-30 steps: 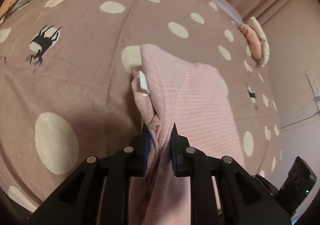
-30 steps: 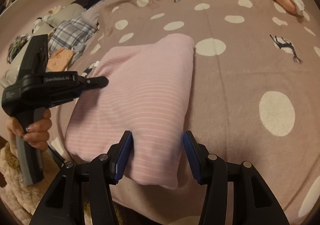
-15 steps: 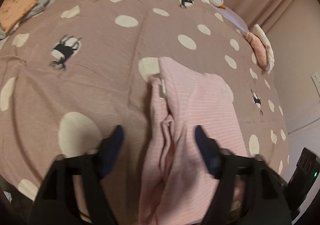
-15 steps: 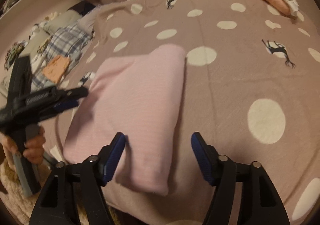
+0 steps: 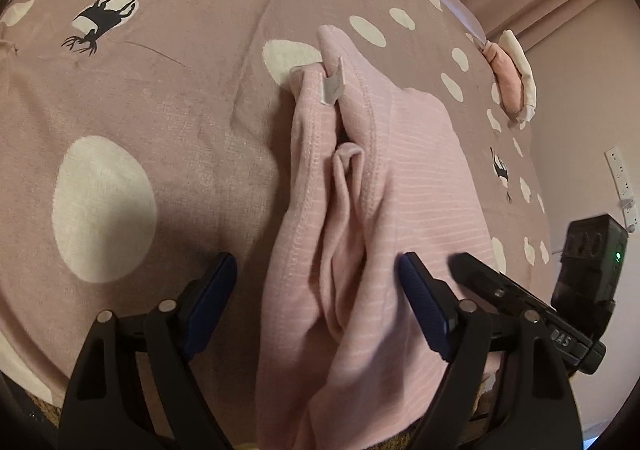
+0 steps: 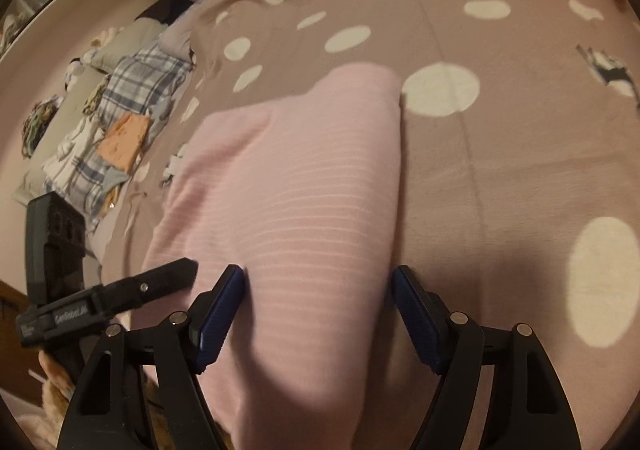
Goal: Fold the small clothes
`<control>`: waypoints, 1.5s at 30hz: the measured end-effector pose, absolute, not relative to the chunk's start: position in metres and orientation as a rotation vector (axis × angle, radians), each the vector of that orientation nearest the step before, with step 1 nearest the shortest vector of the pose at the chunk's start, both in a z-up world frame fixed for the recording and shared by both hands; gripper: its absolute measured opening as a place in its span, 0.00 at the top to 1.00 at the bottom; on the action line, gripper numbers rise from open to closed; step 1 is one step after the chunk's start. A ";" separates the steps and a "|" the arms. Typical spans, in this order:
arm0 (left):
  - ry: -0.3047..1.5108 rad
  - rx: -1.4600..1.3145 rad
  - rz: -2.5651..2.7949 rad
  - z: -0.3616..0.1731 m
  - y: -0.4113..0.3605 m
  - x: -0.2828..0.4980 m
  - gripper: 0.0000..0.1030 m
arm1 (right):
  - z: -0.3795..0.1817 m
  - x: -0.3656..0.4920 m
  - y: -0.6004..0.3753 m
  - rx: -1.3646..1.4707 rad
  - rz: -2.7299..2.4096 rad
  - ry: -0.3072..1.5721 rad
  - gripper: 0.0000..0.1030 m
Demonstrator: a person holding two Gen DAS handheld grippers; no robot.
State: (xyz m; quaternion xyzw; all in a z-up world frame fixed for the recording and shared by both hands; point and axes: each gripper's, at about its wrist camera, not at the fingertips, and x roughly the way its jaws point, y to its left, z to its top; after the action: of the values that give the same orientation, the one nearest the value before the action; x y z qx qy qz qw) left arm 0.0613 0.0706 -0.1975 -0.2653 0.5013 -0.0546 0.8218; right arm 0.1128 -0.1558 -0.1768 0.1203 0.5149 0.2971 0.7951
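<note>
Here both the left gripper (image 5: 318, 300) and right gripper (image 6: 318, 316) gape wide, straddling the folded pink garment (image 5: 400, 210).

I saw the folded garment (image 5: 416, 186) lying on the bed (image 5: 168, 122), between my left tongs (image 5: 320, 306) and right tongs (image 6: 318, 314).

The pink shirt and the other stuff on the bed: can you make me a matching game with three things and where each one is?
Things:
1. pink garment
2. white label
3. orange cloth

Places:
A. on the plaid fabric
B. between the open jaws of both grippers
C. sticking up from the garment's far seam

Pairs: 1-B, 2-C, 3-A
</note>
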 end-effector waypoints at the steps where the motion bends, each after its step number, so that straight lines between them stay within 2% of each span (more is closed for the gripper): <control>1: 1.063 -0.560 -0.121 -0.197 0.069 0.061 0.24 | -0.180 0.114 -0.154 0.269 0.643 1.109 0.26; 3: 1.056 -0.569 -0.146 -0.198 0.066 0.062 0.38 | -0.180 0.115 -0.154 0.281 0.655 1.100 0.28; 5: 1.061 -0.632 -0.209 -0.202 0.063 0.065 0.63 | -0.181 0.116 -0.154 0.291 0.661 1.102 0.37; 8: 1.054 -0.599 -0.181 -0.196 0.054 0.063 0.66 | -0.180 0.114 -0.157 0.288 0.659 1.097 0.52; 11: 1.027 -0.545 -0.157 -0.180 0.042 0.060 0.70 | -0.172 0.111 -0.159 0.282 0.651 1.079 0.62; 14: 0.991 -0.494 -0.148 -0.165 0.031 0.057 0.72 | -0.156 0.105 -0.158 0.242 0.649 1.025 0.66; 25: 0.879 -0.393 -0.212 -0.126 -0.014 0.067 0.72 | -0.111 0.110 -0.198 0.207 0.590 0.880 0.66; 33: 0.874 -0.324 -0.231 -0.130 -0.045 0.087 0.72 | -0.116 0.119 -0.218 0.230 0.536 0.874 0.66; 45: 0.987 -0.315 -0.197 -0.173 -0.059 0.108 0.72 | -0.153 0.128 -0.226 0.244 0.478 0.978 0.66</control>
State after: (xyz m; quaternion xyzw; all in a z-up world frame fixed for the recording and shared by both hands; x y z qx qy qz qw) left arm 0.1081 -0.0585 -0.1727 -0.1501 0.4708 -0.0940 0.8643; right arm 0.1276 -0.2260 -0.1535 0.1158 0.4638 0.2268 0.8485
